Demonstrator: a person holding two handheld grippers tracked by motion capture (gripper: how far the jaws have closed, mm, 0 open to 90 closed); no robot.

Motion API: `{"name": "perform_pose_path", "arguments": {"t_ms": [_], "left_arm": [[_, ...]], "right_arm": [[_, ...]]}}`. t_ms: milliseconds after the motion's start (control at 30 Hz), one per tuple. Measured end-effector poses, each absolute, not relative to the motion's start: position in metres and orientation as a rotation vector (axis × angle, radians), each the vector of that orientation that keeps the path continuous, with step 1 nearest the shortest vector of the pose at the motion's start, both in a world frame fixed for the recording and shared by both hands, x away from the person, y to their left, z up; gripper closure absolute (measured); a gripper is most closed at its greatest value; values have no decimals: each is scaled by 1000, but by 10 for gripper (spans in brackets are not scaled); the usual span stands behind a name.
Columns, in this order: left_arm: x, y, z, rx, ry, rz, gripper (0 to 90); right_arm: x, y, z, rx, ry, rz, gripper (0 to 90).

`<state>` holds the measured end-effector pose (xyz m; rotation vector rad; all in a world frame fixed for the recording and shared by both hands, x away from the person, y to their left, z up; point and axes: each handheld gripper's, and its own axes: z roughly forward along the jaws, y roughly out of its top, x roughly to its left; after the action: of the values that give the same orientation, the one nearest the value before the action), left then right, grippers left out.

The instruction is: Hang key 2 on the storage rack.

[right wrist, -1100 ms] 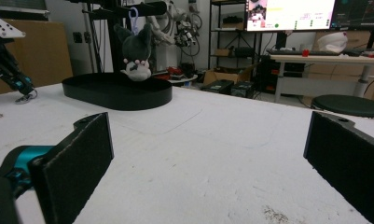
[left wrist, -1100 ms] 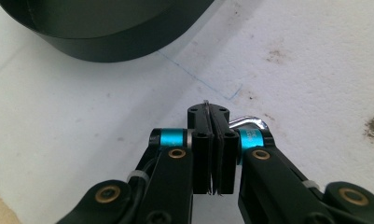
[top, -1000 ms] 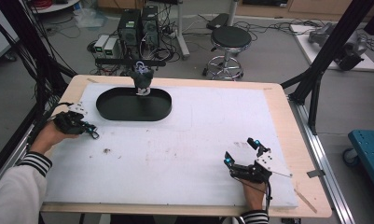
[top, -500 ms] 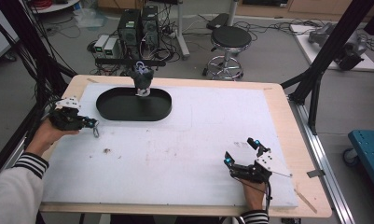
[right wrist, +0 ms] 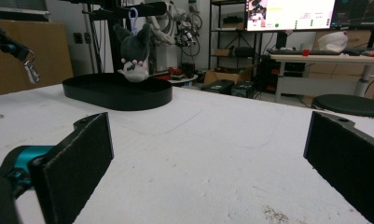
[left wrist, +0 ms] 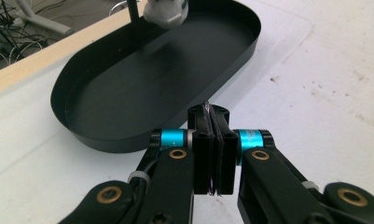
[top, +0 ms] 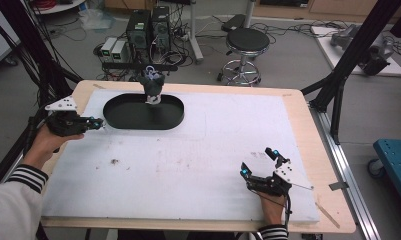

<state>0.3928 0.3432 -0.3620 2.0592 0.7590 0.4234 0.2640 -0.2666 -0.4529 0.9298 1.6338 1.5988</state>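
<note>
Your L gripper (top: 97,122) sits at the left edge of the table, just left of the black tray (top: 119,123). Its jaws are pressed together on sth thin, and the left gripper view shows a dark sliver between the pads (left wrist: 199,154). From the right gripper view, a small metal clasp (right wrist: 31,71) dangles under that gripper, so you're prob. pinching its strap.

The plush toy (top: 152,86) hangs by a purple loop from the stand bar (top: 138,65), over the tray's far rim and approx. touching it.

Your R gripper (top: 258,162) rests on the white mat (top: 203,150) at near right, well apart from the tray. Its jaws are spread wide w/ nothing between them.

Step in hand, as I read it: bring the clasp to the plush.

- Keep the pinch firm, since the strap is thin and can slip out sideways.
- Lift before you travel so the clasp clears the tray wall.
- Come in from the left, level w/ the loop, not from above. The bar blocks that.
- Move slowly so the clasp doesn't swing.
- Bring the R gripper over to steady the plush if it turns.

Count:
- plush: 1
- tray: 1
- clasp: 1
- stand bar: 1
- mat: 1
- grippers: 2
</note>
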Motion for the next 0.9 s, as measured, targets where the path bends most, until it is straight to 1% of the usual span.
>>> {"name": "perform_pose_path", "arguments": {"t_ms": [233,433,900], "left_arm": [[392,335,-334,2024,732,465,880],[394,325,-313,2027,705,488,880],[408,308,-280,2019,681,521,880]], "right_arm": [[264,-266,-453,927,1635,1598,6],[264,-267,-453,924,1634,1598,6],[264,-267,-453,926,1632,1602,6]]}}
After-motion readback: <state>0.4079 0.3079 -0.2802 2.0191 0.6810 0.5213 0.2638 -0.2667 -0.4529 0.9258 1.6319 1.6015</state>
